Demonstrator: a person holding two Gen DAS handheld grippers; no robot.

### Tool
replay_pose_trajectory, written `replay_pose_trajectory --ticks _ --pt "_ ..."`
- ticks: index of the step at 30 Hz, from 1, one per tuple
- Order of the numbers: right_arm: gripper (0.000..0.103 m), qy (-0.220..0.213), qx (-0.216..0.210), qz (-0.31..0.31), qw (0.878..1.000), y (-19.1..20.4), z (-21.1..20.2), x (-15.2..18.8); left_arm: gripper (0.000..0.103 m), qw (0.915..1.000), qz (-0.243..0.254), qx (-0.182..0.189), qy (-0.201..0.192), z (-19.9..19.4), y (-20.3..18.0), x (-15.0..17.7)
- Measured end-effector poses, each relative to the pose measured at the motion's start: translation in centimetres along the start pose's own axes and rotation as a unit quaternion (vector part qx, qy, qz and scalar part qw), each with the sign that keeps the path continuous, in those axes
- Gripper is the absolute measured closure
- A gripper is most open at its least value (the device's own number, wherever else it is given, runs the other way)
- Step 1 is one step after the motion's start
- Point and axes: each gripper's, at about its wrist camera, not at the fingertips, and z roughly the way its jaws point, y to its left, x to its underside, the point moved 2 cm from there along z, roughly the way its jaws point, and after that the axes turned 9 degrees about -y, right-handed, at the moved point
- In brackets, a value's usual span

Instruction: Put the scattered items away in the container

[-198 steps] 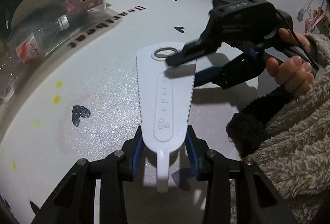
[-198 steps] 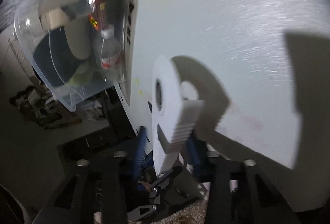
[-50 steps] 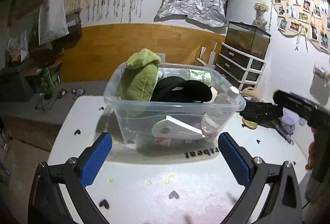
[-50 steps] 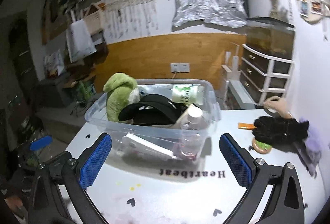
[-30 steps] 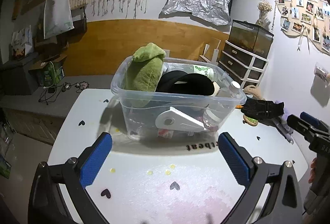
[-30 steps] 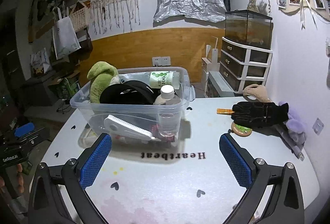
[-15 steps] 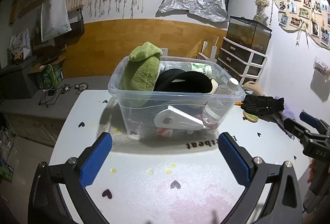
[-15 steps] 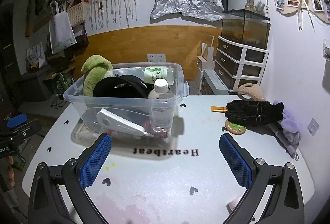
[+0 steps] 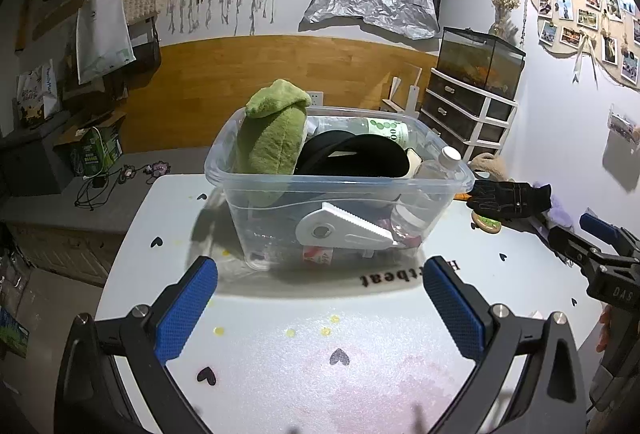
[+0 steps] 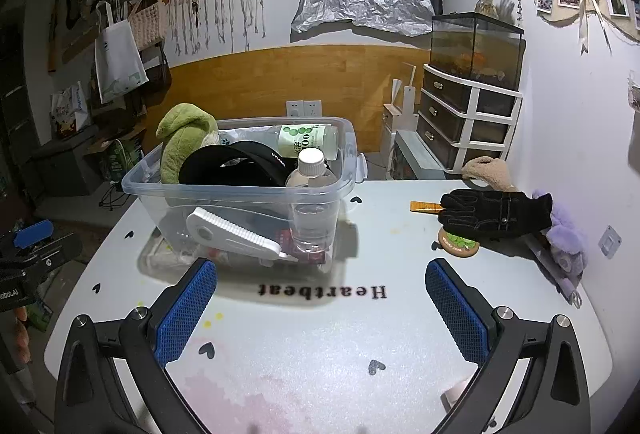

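Both pairs of jaws stand spread wide with nothing between them: the left gripper and the right gripper hover above the white table, facing the clear plastic container. The container already holds a green plush toy, a black cap, a water bottle, a white serrated tool and a lying green-labelled bottle.

Well apart from it, near the table's right edge, the remaining clutter lies together: a black glove rests partly over a round coaster, with an orange strip just beside its fingertips, a purple fluffy item touching its cuff and a beige plush piece behind.

The glove looks light, soft and floppy, so it should drape once lifted; a pinch across the thick cuff or palm seems safest. The coaster appears thin and stiff, and probably needs an edge grip after the glove is gone. What the purple thing is cannot be told clearly from here.
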Motion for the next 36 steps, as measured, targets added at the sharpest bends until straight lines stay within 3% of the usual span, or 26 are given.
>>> replay_pose_trajectory --ticks 36 --pt "0.000 0.013 -0.006 0.011 1.000 -0.08 0.60 0.13 0.000 1.0000 -0.002 0.003 0.004 0.23 -0.86 0.11"
